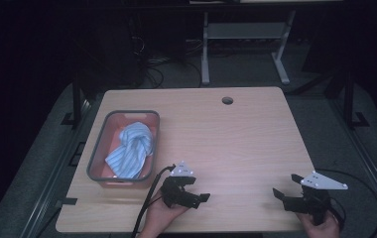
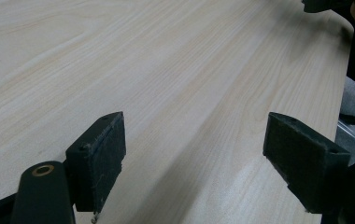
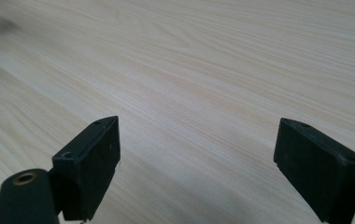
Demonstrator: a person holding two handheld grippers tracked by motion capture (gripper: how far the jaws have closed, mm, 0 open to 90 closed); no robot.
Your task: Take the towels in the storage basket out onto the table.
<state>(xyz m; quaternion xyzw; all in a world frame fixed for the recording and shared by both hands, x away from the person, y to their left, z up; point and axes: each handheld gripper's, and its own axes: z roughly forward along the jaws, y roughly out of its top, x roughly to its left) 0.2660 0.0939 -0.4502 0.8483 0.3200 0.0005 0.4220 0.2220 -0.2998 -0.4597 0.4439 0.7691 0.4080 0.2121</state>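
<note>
The left gripper (image 1: pixel 196 191), held in a hand (image 1: pixel 162 214) at the table's near edge, has its two blocky black jaws spread wide with nothing between them; in the left gripper view their matte, slightly scuffed pads (image 2: pixel 102 158) hang over bare, pale wood with a fine straight grain. The right gripper (image 1: pixel 286 187), topped by a grey three-cornered plate, is likewise gaping and empty near the right front corner, its pads (image 3: pixel 94 163) squared and dull. The table (image 1: pixel 236 144) is a light laminate slab with rounded corners and a round cable hole (image 1: pixel 227 100) near the far edge. Just left of the left gripper sits a rectangular pink bin (image 1: pixel 127 115) with a grey rim, holding a crumpled, soft blue-and-white striped cloth (image 1: pixel 132 148).
</note>
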